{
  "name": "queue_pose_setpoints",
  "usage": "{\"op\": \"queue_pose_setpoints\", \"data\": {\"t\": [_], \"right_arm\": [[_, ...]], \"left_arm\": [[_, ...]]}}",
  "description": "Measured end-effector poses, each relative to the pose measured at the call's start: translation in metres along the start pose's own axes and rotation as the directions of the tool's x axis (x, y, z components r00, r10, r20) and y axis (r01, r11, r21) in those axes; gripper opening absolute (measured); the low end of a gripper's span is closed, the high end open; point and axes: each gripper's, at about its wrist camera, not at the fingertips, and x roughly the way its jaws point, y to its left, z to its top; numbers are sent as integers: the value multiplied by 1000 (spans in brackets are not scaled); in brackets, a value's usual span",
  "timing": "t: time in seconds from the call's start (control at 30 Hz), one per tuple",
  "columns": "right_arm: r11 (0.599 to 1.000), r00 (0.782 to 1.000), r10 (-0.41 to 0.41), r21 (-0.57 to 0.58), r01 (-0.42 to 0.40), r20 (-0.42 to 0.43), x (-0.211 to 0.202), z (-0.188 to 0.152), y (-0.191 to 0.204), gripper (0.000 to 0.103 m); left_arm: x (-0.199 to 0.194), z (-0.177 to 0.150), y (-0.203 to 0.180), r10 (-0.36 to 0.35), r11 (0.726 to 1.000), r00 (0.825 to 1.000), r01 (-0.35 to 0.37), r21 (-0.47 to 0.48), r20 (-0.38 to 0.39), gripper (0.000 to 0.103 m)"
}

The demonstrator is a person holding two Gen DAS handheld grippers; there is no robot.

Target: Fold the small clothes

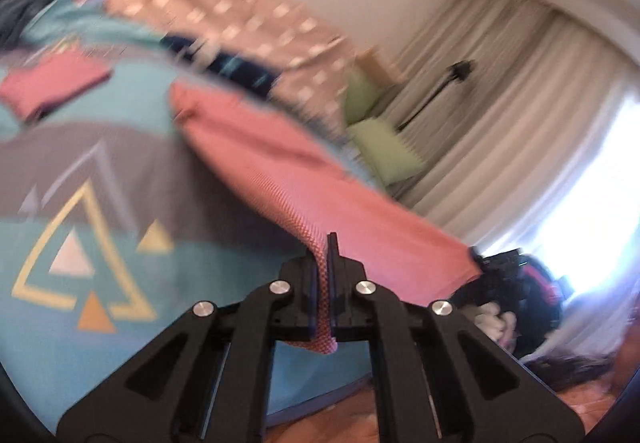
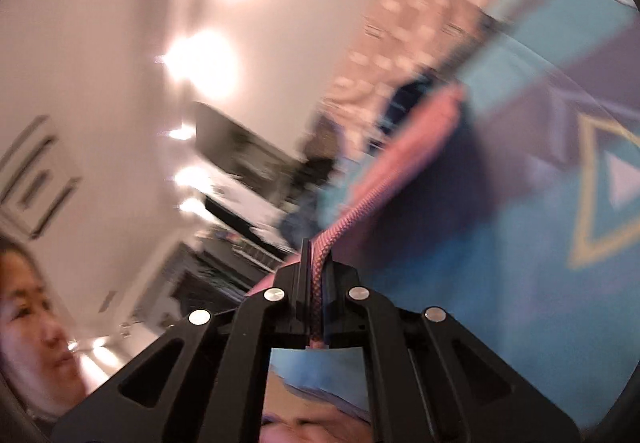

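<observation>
The left gripper is clamped tight on the pink cloth; a corner of the fabric runs down between the two pads and pokes out below them, and the rest spreads up and away from the tips, to the left and to the right, held off the bedspread; at the far right end of the cloth, in the left wrist view, the right gripper shows dark and blurred, at the cloth's other corner. In the right wrist view the right gripper is likewise closed on the cloth; the fabric is bunched into a narrow, rope-like edge that passes between the pads and stretches up and to the right, away from the tips, above the blue bedspread. A second pink piece, folded, lies flat on the bedspread at the upper left, well apart from both grippers; a dark blue striped garment lies beyond the held cloth, beside a spotted blanket; two green pillows sit near the curtain. Both views are blurred, so finer detail cannot be told.
</observation>
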Motion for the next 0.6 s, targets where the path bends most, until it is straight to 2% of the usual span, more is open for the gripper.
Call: {"op": "queue_pose_setpoints", "data": {"t": [0.03, 0.07, 0.17, 0.27, 0.37, 0.47, 0.6], "right_arm": [[999, 999, 43, -16, -42, 23, -5, 3, 9, 4], [998, 998, 55, -35, -53, 40, -9, 4, 17, 4], [993, 998, -13, -120, 21, 64, -25, 7, 40, 4], [986, 995, -73, -147, 81, 64, -30, 5, 49, 4], [977, 989, -130, -164, 140, 66, -20, 3, 45, 4], [974, 982, -181, -128, 186, 47, 5, 7, 29, 4], [975, 980, -198, -92, 200, 32, 31, 15, 8, 4]], "left_arm": [[-9, 4, -10, -38, 999, 999, 38, 16, 38, 4], [-15, 6, -17, -43, 999, 997, 41, 34, 60, 4], [-21, 10, -32, -31, 998, 996, 26, 64, 78, 4], [-22, 8, -32, -21, 998, 996, 16, 56, 82, 4], [-13, 12, -21, -6, 999, 997, 3, 38, 83, 4], [2, 14, -7, 27, 1000, 998, -27, 7, 55, 4], [23, 17, 8, 47, 999, 999, -47, -13, 26, 4]]}}
